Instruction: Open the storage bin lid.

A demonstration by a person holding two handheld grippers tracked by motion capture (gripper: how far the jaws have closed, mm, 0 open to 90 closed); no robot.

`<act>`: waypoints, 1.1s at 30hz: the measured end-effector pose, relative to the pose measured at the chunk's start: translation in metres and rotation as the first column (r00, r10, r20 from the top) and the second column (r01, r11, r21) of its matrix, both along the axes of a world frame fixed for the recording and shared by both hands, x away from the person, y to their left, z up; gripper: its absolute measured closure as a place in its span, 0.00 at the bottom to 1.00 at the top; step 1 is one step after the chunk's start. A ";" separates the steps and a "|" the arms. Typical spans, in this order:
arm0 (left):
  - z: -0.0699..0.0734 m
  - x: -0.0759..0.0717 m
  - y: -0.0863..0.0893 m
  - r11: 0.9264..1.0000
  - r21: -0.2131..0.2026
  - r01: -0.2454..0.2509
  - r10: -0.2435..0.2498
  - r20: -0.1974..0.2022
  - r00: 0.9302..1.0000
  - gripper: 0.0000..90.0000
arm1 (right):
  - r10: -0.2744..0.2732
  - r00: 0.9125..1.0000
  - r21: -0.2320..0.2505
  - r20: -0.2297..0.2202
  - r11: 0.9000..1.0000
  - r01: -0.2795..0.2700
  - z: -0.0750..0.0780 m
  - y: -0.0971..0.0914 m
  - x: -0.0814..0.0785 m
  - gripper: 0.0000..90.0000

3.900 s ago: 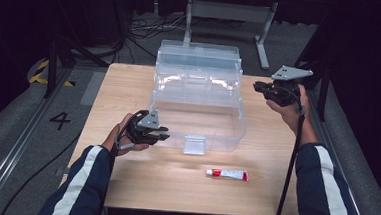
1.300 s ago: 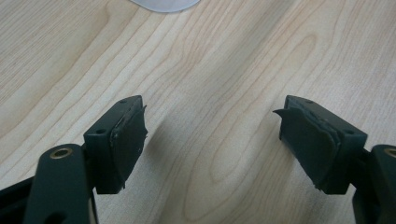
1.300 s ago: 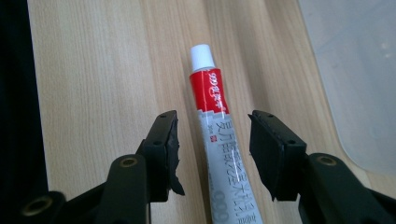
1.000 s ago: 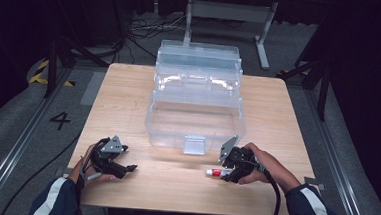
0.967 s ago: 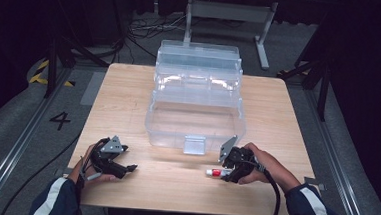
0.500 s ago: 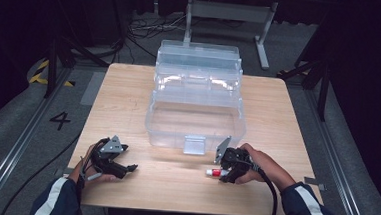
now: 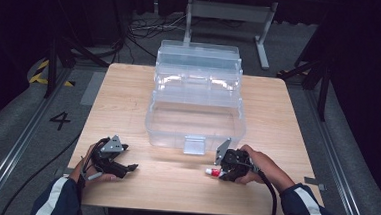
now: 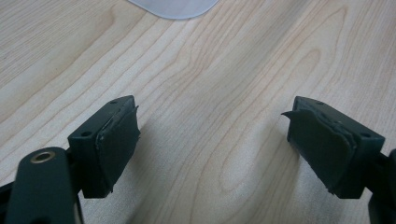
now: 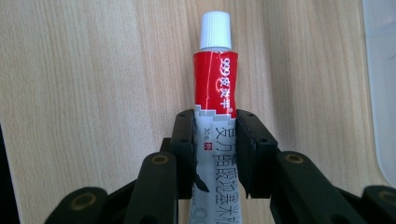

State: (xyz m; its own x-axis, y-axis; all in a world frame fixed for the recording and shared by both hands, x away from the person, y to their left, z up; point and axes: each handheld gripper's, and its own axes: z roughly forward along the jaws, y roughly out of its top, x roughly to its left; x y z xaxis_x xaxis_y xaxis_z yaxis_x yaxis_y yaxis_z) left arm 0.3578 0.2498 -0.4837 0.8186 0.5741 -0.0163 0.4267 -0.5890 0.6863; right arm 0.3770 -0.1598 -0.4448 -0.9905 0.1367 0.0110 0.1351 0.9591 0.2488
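We clamp our right tool (image 9: 215,140) on the ointment tube (image 9: 215,98) before the clear tiered box (image 7: 196,119); left tool (image 8: 212,149) gapes empty. Next, probably lift it boxward.

High view above the table (image 7: 129,98), facing forward-down; both claw views close over that same tabletop.

I see a square light-wood table (image 7: 129,98) with visible grain. A clear plastic storage box (image 7: 196,110), lid open, stands at its centre, reaching toward the far edge. A red-and-white tube (image 7: 213,172) with a white cap lies on the wood just in front of the box, near the near edge, toward the right corner.
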 end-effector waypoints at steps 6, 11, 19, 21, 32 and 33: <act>0.000 0.000 0.000 1.000 0.000 0.000 0.000 0.000 1.000 0.19 | 0.004 1.000 0.003 -0.009 1.000 -0.003 0.000 -0.003 -0.002 0.79; 0.000 0.001 0.000 1.000 0.005 0.003 -0.003 0.002 1.000 0.19 | 0.003 1.000 0.025 -0.005 1.000 -0.003 0.005 -0.008 -0.002 0.79; 0.000 0.002 0.001 1.000 -0.002 0.009 -0.009 -0.001 1.000 0.19 | -0.006 1.000 0.054 0.003 0.999 0.006 0.015 -0.019 -0.002 0.79; 0.000 0.002 0.001 1.000 -0.004 0.010 -0.010 -0.003 1.000 0.19 | -0.016 1.000 0.057 0.010 0.998 0.016 0.017 -0.021 -0.001 0.79; 0.000 0.002 0.001 1.000 -0.007 0.015 -0.015 -0.005 1.000 0.20 | -0.049 0.998 0.082 0.026 0.996 0.047 0.029 -0.032 0.000 0.79; 0.000 0.002 0.001 1.000 -0.007 0.015 -0.015 -0.005 1.000 0.20 | -0.049 0.998 0.082 0.026 0.996 0.047 0.029 -0.032 0.000 0.79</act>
State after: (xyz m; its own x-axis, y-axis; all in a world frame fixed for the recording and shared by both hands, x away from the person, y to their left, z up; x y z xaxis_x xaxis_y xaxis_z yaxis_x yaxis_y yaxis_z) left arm 0.3602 0.2508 -0.4837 0.8272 0.5614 -0.0243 0.4212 -0.5909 0.6880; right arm 0.3772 -0.1920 -0.4157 -0.9830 0.1836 -0.0036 0.1722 0.9281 0.3300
